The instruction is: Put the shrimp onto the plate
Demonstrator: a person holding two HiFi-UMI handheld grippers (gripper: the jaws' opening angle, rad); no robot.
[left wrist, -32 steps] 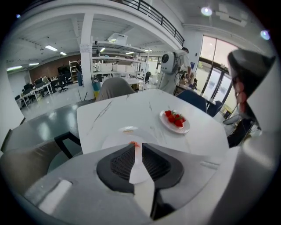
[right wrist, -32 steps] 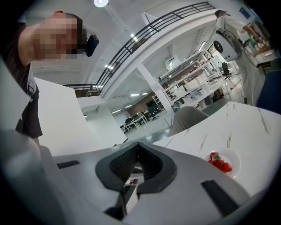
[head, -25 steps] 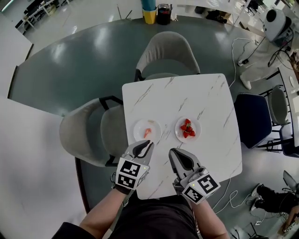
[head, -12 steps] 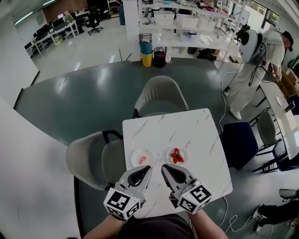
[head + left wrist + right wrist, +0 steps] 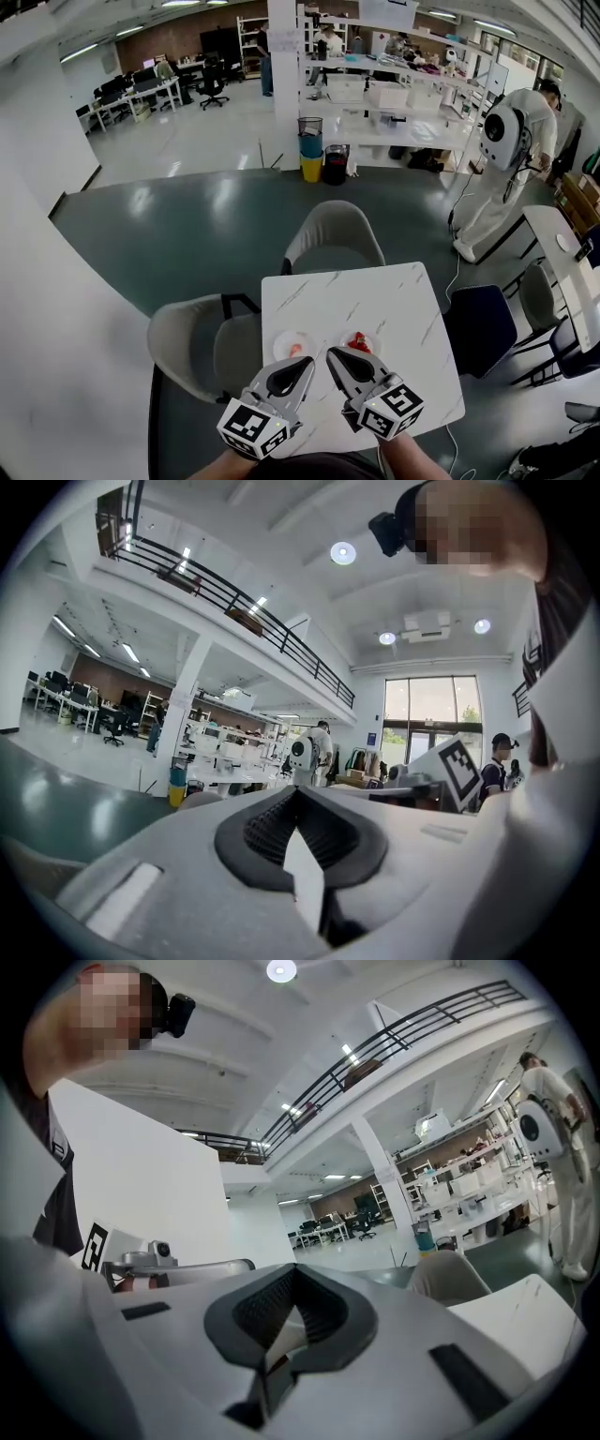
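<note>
Compared with a moment ago our view has lifted: the white marble table (image 5: pixel 394 309) now sits low and small, and far more of the hall beyond it shows, with desks, shelves and a person in white (image 5: pixel 511 155) standing off past the table's far right corner. The left gripper (image 5: pixel 307 362) and right gripper (image 5: pixel 331 353) have risen with the view and hang over the table's near edge, their tips now reaching the near rims of the two plates, where before they stopped short. Both gripper views look out at ceiling and railings. In each one the jaws are pressed together at the tip with nothing caught between them. On the table itself nothing has shifted. The single shrimp (image 5: pixel 296 350) lies on the plate (image 5: pixel 281 339) at the table's near left, and the red heap (image 5: pixel 359 344) of shrimp sits on the second plate (image 5: pixel 346 337) just beside it, toward the table's middle. A grey chair (image 5: pixel 333 239) stands at the table's far side, another grey chair (image 5: pixel 197 347) at its left side and a dark blue chair (image 5: pixel 478 328) at its right. The only print we can make out is the black-and-white squares on the left marker cube (image 5: pixel 251 429) and the right marker cube (image 5: pixel 389 411).
</note>
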